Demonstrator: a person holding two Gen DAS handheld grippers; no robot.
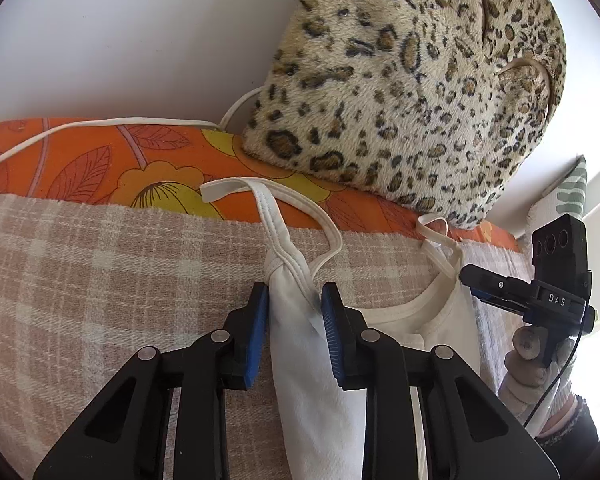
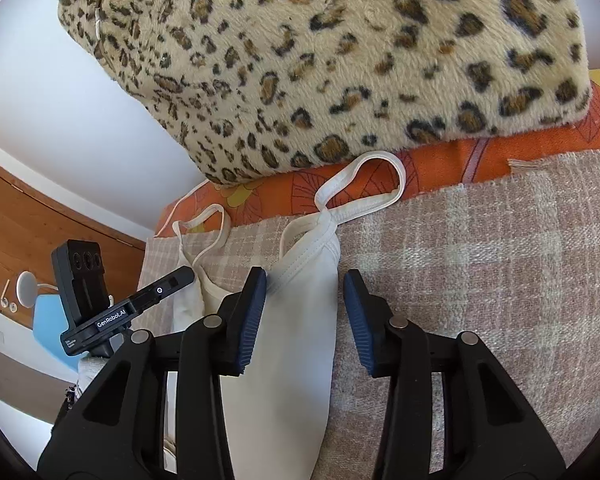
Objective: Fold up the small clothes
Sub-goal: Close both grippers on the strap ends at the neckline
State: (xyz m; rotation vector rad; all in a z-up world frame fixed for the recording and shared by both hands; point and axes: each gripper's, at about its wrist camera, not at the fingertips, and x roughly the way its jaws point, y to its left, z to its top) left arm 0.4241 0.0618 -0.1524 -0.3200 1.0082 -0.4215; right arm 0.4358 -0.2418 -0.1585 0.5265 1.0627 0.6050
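Low centre in the left wrist view: left gripper (image 1: 296, 332), blue pads closed onto a bunched fold of the white camisole (image 1: 312, 400), cloth touching both pads. Low centre in the right wrist view: right gripper (image 2: 304, 320), jaws apart around the other shoulder of the same garment (left pad against the cloth, right pad just clear of it). Lying stretched flat on the checked blanket (image 1: 100, 280), thin straps looping up toward the top of both frames.

Readable at the right edge of the left view: "DAS" (image 1: 557, 301) in white on the black body of the other tool, held by a gloved hand (image 1: 532, 364). At lower left of the right view: "GenRobot.AI" (image 2: 111, 319), last letters not quite clear.

Beyond the blanket, an orange floral sheet (image 1: 100, 152) with a white cord (image 1: 100, 126) running across it. Resting on that sheet, a leopard-print cushion (image 1: 412, 80) against a white wall (image 1: 120, 40). Wooden panelling (image 2: 40, 208) at far left of the right view.
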